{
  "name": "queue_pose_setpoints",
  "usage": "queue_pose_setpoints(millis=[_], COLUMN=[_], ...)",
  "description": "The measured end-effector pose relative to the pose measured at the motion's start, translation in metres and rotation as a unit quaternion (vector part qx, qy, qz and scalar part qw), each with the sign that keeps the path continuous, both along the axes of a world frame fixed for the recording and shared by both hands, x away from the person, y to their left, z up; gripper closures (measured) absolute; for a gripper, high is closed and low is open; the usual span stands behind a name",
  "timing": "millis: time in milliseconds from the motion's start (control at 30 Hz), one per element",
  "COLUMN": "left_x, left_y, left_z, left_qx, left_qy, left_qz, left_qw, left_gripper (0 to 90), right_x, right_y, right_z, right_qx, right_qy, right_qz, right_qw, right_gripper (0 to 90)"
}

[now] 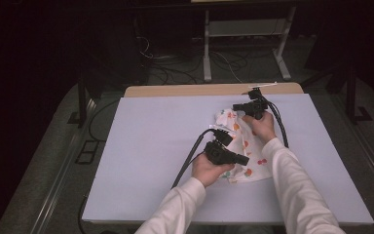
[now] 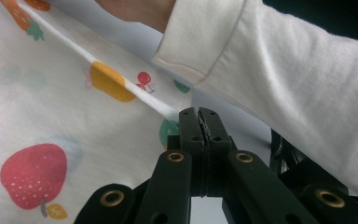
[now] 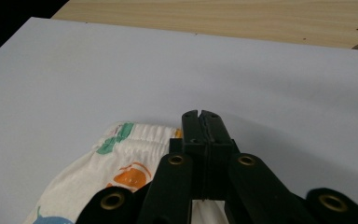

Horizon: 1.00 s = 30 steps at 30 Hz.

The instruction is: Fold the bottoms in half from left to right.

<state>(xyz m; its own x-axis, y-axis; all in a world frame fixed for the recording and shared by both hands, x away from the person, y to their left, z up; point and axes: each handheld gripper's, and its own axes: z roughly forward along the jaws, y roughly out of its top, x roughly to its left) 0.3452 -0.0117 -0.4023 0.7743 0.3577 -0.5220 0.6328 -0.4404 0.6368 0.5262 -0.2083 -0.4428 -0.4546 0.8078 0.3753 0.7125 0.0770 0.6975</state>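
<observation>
Right of centre in the high view, on the pale sheet [image 1: 151, 146] covering the table: a small white fruit-print garment [image 1: 246, 146], long axis running from the upper left of its patch (elastic waistband end, near the far gripper) down to the lower right toward the near edge. At the lower end, the left gripper [image 1: 243, 160], held at the garment's near hem, tips pointing toward the right of the frame; at the upper end, the right gripper [image 1: 237, 107], tips pointing toward the left of the frame over the waistband. Left gripper jaws pressed together in the left gripper view, a taut fold of garment [image 2: 74, 121] running from the upper left down to their tips (pinched there, judging by the tension in the cloth). Right gripper jaws likewise together in the right gripper view, garment [image 3: 116, 172] bunched at the lower left and passing beneath them; cloth actually caught between the pads not discernible. Right sleeve [image 2: 284, 84] crossing the upper right of the left gripper view. Both grippers touching or just beside the cloth, neither nearer than the other. No containers on the sheet. Probable coming move: ends drawn apart along that diagonal axis, or one end carried over the other as a fold.
</observation>
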Motion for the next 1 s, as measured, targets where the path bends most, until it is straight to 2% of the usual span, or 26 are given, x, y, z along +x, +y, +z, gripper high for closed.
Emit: queue_pose_setpoints(millis=[567,1000], left_x=[0.002,0.006], left_y=[-0.03,-0.043], left_z=[0.001,0.0], left_qx=[-0.007,-0.013], left_qy=[-0.001,0.002], left_qz=[-0.006,-0.007], left_qw=[1.0,0.9999], left_gripper=[89.3,89.4], right_x=[0.003,0.004], right_y=[-0.01,-0.012], right_z=[-0.003,-0.005], right_qx=[0.001,-0.001], right_qy=[0.006,0.011], right_qz=[0.017,0.026], right_qw=[0.9998,0.9996], right_gripper=[88.3,88.2])
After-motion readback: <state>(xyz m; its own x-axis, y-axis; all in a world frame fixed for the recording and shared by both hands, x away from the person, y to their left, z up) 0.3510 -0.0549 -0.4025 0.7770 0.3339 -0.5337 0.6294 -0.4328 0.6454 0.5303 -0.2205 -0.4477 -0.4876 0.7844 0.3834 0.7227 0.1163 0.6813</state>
